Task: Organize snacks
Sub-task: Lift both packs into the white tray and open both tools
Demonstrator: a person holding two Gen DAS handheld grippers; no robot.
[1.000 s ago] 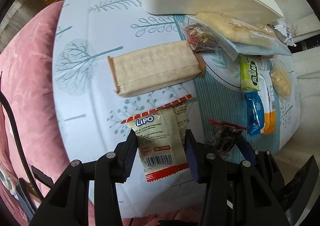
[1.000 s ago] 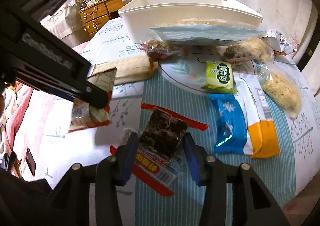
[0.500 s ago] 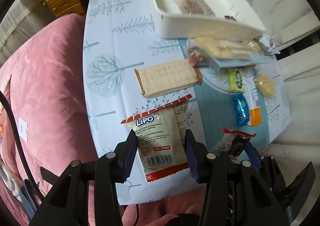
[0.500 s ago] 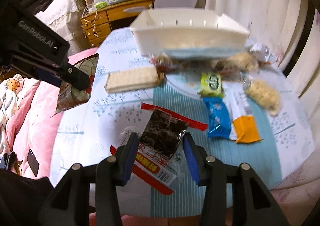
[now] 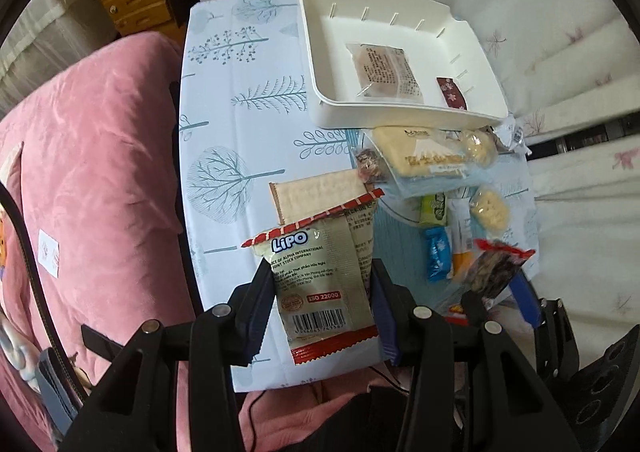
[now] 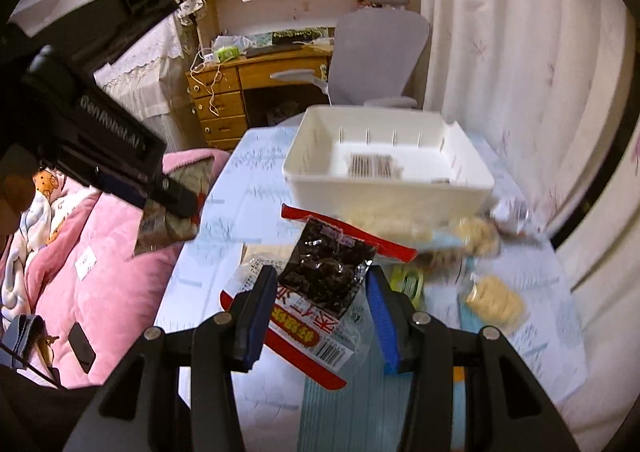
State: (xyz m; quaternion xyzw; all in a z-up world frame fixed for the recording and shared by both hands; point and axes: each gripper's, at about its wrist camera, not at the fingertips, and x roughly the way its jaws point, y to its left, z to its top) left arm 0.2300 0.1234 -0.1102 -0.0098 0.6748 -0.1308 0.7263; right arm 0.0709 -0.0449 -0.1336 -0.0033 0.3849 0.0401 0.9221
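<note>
On the tabletop [image 5: 240, 64] the storage bin [image 5: 316, 64] stands at the far end with two packets [image 5: 386, 70] inside, loose snack packs [image 5: 432, 164] lie just before it, and a bed [image 5: 88, 156] flanks the left.

Blurred snacks [image 6: 476, 238] beyond the tray [image 6: 384, 188].

Matt white plastic bin [image 5: 400, 108], glossy film LiPO packet [image 5: 324, 284], seemingly cotton tablecloth [image 5: 240, 124]

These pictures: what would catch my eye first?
Each gripper clamps a snack above the table: the left gripper a Lipo packet, the right gripper a dark red-edged packet. Beyond them a white bin holds two packets, with loose snacks piled at its near wall.
</note>
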